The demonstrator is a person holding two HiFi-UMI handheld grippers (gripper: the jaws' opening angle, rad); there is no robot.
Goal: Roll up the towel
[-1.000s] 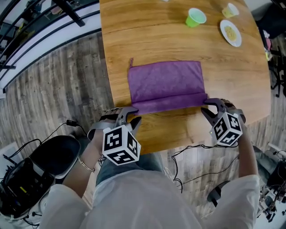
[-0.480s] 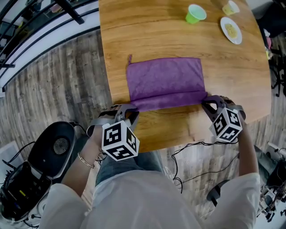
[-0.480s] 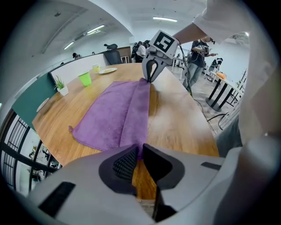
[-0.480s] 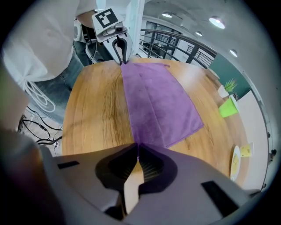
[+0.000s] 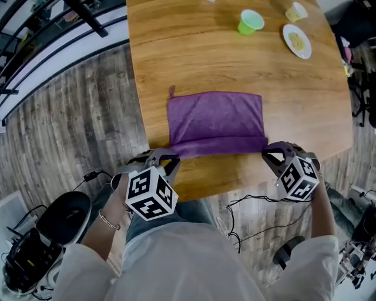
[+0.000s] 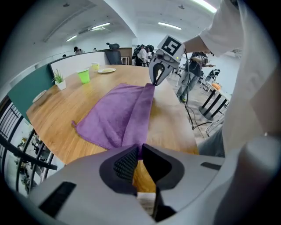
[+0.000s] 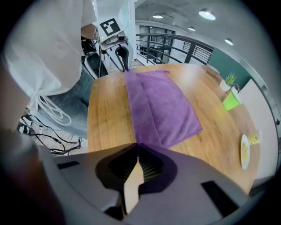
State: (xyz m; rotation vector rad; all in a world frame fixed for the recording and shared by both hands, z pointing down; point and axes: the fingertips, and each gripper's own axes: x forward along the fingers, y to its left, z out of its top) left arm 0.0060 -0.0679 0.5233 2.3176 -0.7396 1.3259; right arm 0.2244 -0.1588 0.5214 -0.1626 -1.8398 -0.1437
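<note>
A purple towel lies flat on the wooden table, its near edge folded over into a narrow band. My left gripper is at the band's near-left corner. In the left gripper view its jaws are closing, with purple cloth pinched between the tips. At the near-right corner my right gripper is shut on the cloth, which enters its tips. Each gripper sees the other across the towel: the right gripper and the left gripper.
A green cup, a white plate and a small yellow cup stand at the table's far right. The table's front edge runs just below the grippers. Cables and a black device lie on the floor.
Both grippers have closed onto the corners of the folded near edge and moved a little with it. The folded band looks narrower.
</note>
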